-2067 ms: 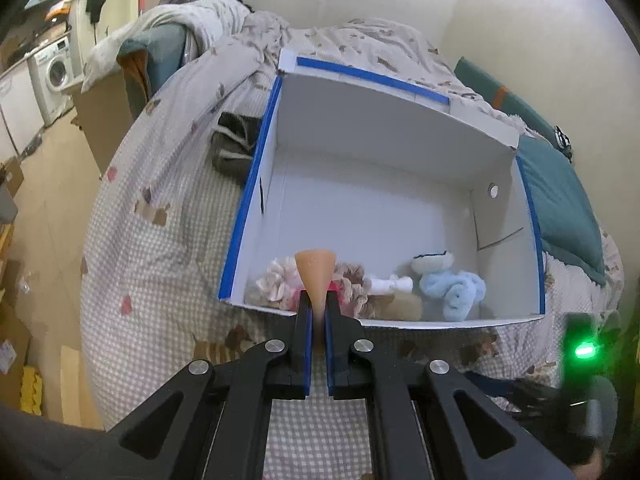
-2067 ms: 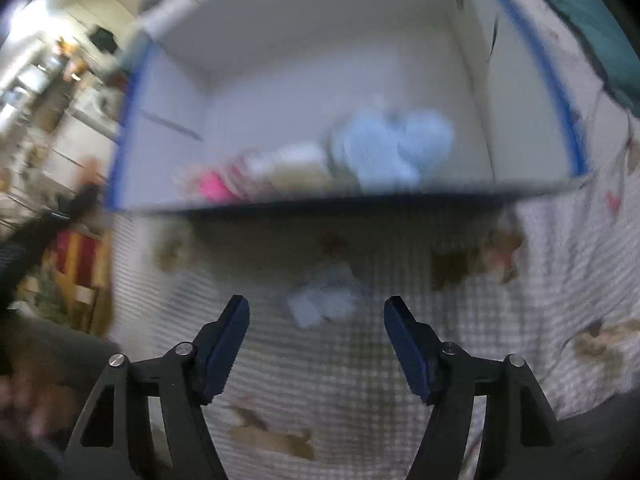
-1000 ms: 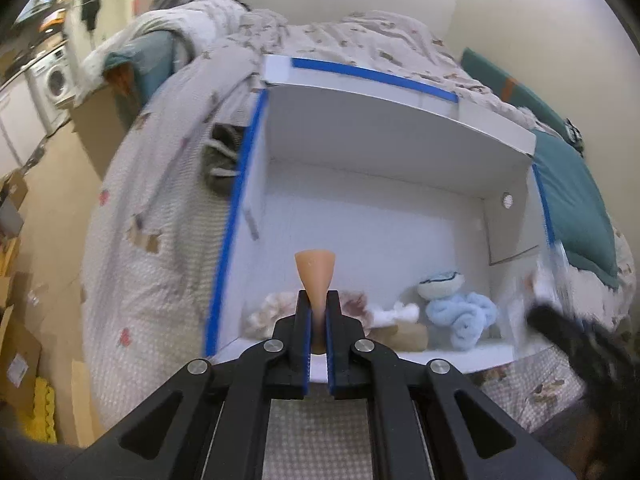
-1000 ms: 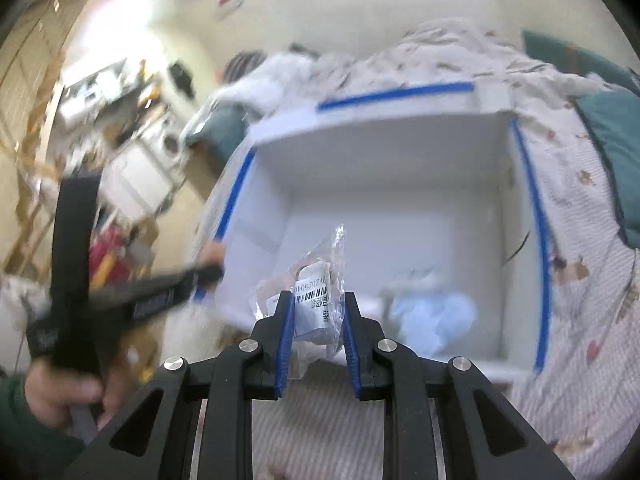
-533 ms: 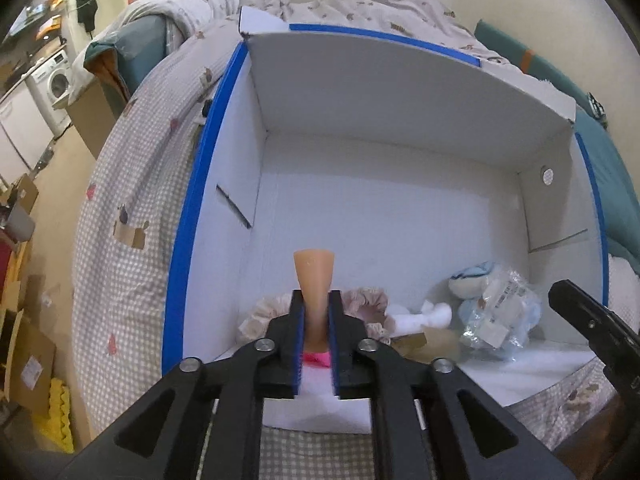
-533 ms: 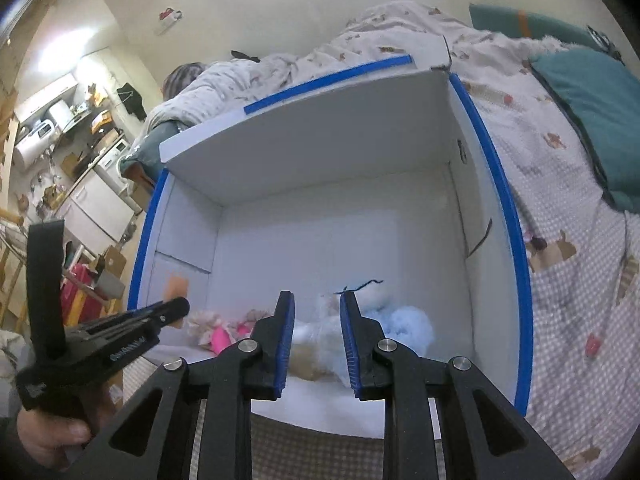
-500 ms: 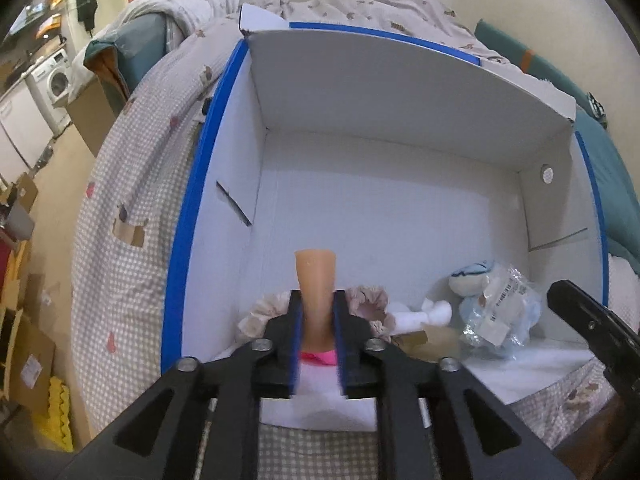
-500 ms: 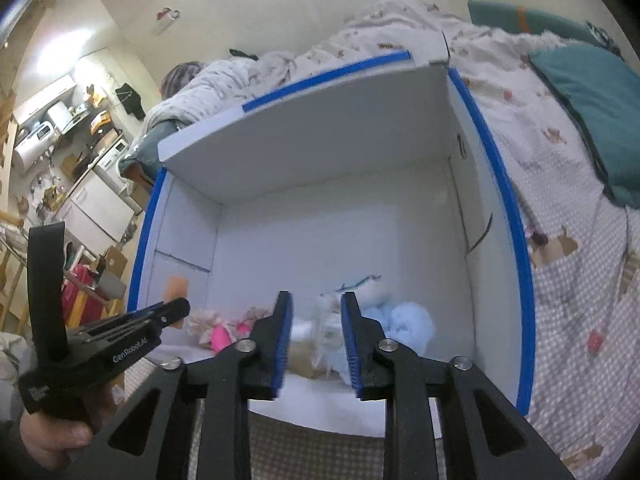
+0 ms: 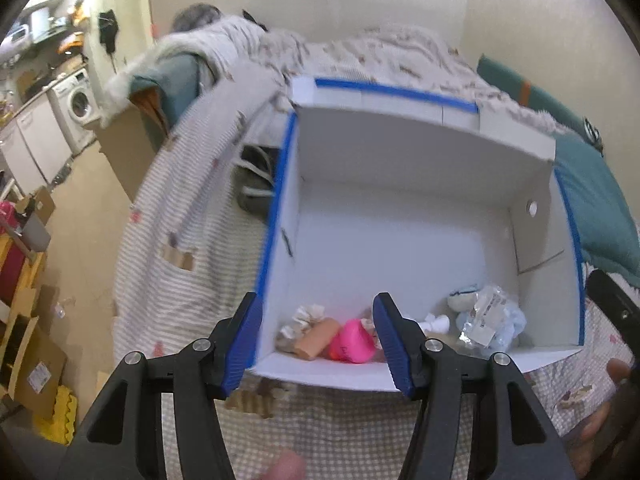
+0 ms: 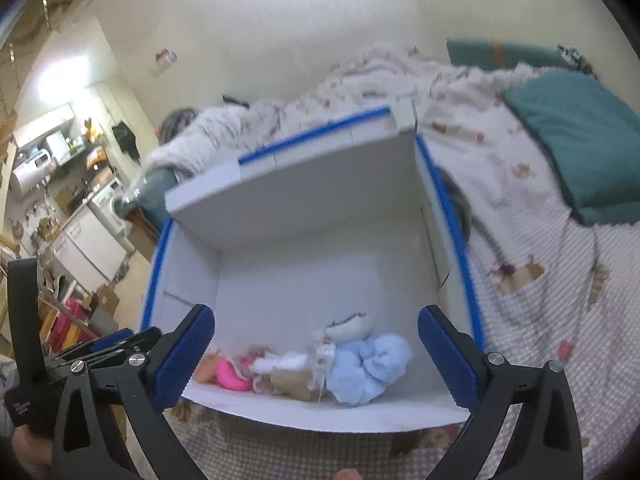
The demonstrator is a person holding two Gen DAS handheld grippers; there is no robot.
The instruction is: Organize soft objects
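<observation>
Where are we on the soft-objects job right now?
Done: the peach piece, pink toy, clear packet and blue plush all lie in the white box. In hand: nothing; the left gripper and right gripper, jaws just opening, are empty. Left: no loose soft items visible on the bedspread.

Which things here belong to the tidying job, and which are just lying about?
Job:
- white box
- pink toy
- peach piece
- blue plush
- plastic packet

Lying about:
- teal pillow
- washing machine
- dark bag
</observation>
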